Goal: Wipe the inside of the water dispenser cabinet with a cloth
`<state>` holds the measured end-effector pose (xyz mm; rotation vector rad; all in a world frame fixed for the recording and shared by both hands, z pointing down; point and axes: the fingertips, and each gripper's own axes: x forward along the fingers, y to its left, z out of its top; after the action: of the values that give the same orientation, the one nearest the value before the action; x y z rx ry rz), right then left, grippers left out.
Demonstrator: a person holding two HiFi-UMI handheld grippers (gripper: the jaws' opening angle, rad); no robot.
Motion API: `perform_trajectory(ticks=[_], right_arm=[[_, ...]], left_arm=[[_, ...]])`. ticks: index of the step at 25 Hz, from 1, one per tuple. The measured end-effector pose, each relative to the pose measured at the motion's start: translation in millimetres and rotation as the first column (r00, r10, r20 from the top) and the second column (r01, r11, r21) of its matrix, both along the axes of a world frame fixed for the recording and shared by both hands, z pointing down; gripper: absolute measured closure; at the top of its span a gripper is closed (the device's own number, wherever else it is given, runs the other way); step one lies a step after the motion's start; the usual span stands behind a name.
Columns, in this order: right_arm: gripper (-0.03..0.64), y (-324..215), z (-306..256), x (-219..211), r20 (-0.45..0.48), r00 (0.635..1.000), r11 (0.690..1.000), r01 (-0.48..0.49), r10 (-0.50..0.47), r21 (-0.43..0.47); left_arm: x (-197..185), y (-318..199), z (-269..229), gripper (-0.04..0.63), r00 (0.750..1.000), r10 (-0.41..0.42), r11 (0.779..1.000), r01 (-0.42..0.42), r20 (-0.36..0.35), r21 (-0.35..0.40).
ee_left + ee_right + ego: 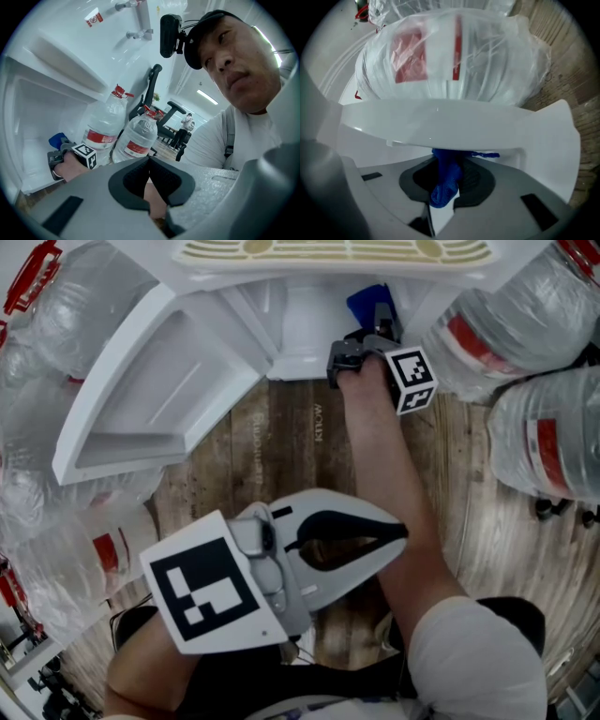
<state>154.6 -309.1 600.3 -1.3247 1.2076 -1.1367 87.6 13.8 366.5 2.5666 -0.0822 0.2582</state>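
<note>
Now the right gripper (373,329) reaches into the white cabinet (302,329), jaws clamped on the blue cloth (445,176). The left gripper (401,532) hangs above the wooden floor (281,442), jaws together, empty.

An office — swivel chairs (149,93) and a ceiling strip light (206,97) behind big water jugs (138,138), wood-plank floor (291,446).

Brightness: even and bright indoors; the white cabinet (309,324) is nearly washed out at the head view's top.
Source: ceiling strip light (207,97), centre right of the left gripper view.
Distortion: both gripper views are fisheye with black corners.
Blur: the right gripper view is soft throughout.
</note>
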Motion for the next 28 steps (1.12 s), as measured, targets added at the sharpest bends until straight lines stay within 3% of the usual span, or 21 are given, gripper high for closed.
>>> perform_trajectory(ticks=[11,17,23,28], right_arm=[[0.548,61.0,17.1,1.6,0.031,1.000,1.000,0.001,-0.001,-0.008],[0.548,19.6,7.3,-17.9,0.030,0.998,0.998,0.061,-0.062,0.025],[0.548,-29.8,19.8,-20.2,0.119,0.992,0.999,0.038,-0.035,-0.024],[0.548,-26.4,33.2,-8.4,0.168,0.986,0.998,-0.002,0.011,-0.057]], left_arm=[[-0.6,-2.4,-0.2,0.592,1.000,-0.001,1.000,0.001,-0.004,-0.001],[3.2,-2.7,0.0,0.592,1.000,0.005,1.000,-0.005,-0.006,0.004],[-0.1,-3.6,1.9,0.592,1.000,0.001,1.000,-0.001,0.004,0.007],[-0.5,-2.6,3.8,0.592,1.000,-0.002,1.000,0.002,0.007,-0.012]])
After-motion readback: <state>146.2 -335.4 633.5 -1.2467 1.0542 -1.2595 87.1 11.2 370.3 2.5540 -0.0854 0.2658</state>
